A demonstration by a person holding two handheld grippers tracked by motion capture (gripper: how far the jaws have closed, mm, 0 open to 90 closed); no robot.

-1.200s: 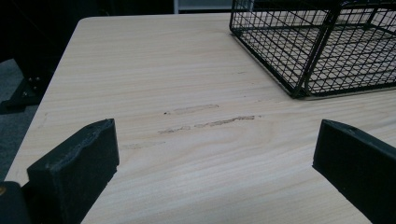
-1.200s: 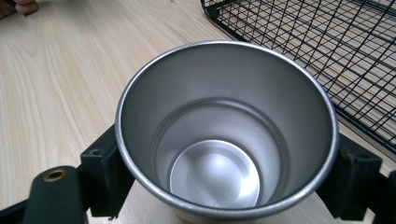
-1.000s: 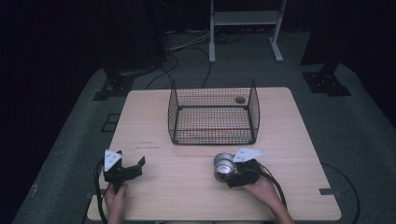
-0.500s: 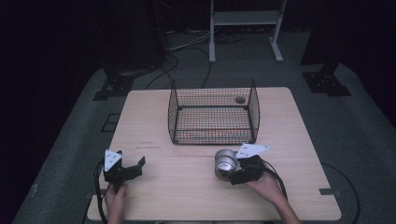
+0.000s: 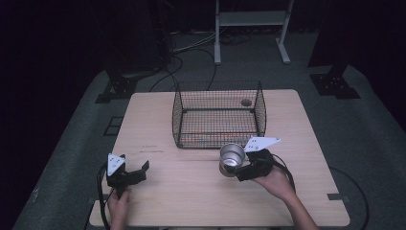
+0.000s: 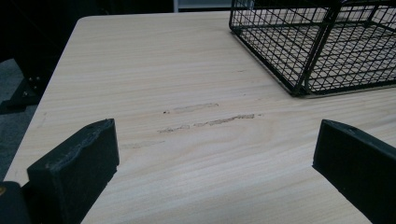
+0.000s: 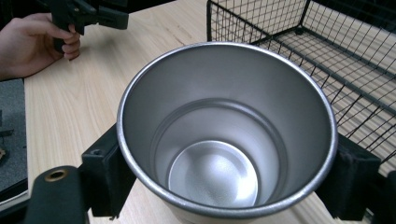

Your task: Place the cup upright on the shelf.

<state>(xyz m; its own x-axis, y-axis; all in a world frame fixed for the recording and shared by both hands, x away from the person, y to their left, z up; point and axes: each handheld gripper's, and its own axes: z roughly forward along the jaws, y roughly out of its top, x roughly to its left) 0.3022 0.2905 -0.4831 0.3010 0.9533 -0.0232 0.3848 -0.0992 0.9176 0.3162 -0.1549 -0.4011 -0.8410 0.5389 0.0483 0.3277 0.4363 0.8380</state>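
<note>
The right gripper point(image 5: 238, 168) is pinching a steel cup point(image 5: 231, 159), its two black jaws pressing on opposite sides of the cup's wall just under the rim. In the right gripper view the cup point(image 7: 226, 135) is sitting between the jaws with its mouth facing the camera, empty and shining down to the base, so its long axis is running roughly upright, tipped a little toward the person. In the high view the cup is sitting low over the wooden table point(image 5: 191, 191); whether its base is touching the wood I cannot tell.

From the cup, the wire basket point(image 5: 219, 115) is lying at about twelve o'clock, its near wall just beside the rim. That is the relation the next move is likely turning on: the cup is probably heading up and forward over that near wall, then down inside, so it is needing to clear the wire first.

The left gripper point(image 5: 133, 174) is resting well apart at about nine o'clock from the cup, its jaws spread wide and holding nothing, pointing toward the basket's near left corner point(image 6: 299, 88). The right hand point(image 5: 277, 182) is plainly the nearer one and is doing the carrying.
</note>
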